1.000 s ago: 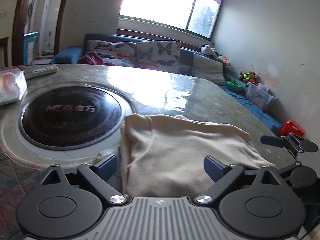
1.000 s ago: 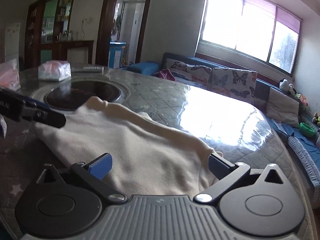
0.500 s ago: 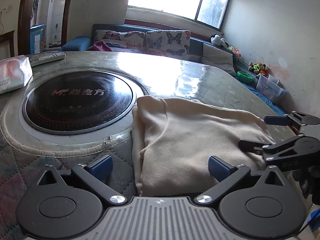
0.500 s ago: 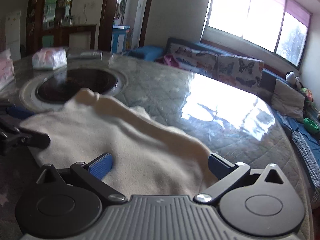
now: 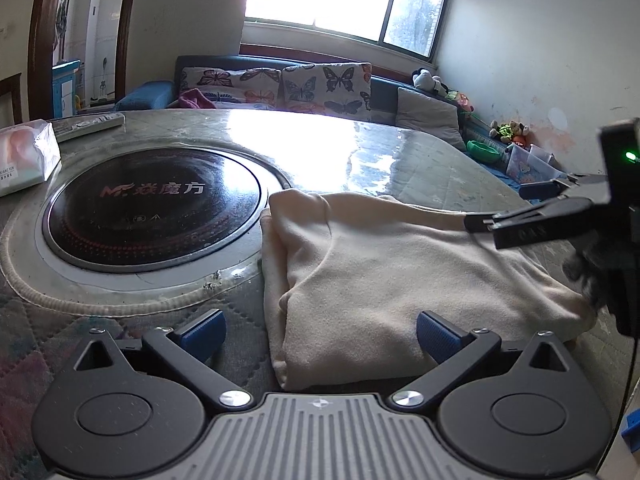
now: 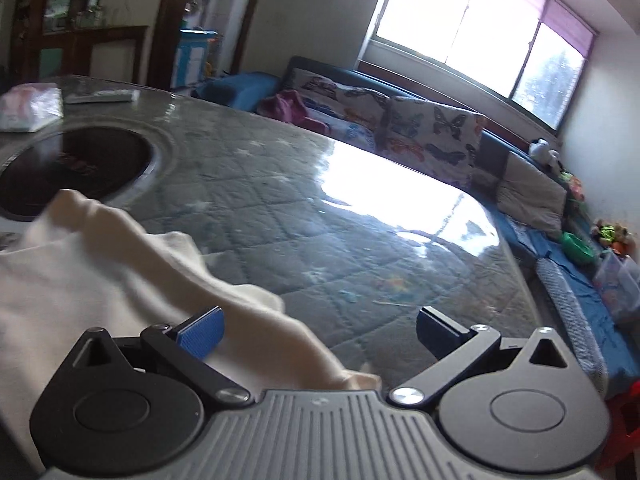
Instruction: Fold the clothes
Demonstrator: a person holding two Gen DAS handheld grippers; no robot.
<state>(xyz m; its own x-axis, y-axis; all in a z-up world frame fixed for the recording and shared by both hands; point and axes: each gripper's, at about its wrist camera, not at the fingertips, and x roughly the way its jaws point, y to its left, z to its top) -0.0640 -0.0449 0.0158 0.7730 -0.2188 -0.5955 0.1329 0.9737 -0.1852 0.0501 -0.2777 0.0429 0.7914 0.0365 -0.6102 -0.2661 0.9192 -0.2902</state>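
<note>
We hold both sets of fingers wide, empty, over the folded cloth (image 5: 384, 280) at the worktop's (image 5: 420, 160) near edge; a careless right gripper (image 6: 318, 332) could drag its fold open.

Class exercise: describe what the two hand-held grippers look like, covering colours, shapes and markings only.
Each gripper, left gripper and right gripper, has a grey ribbed body, black arms on round black discs with silver screws, and blue textured pads. Seen from the left, the right one carries a black box with a green light.
</note>
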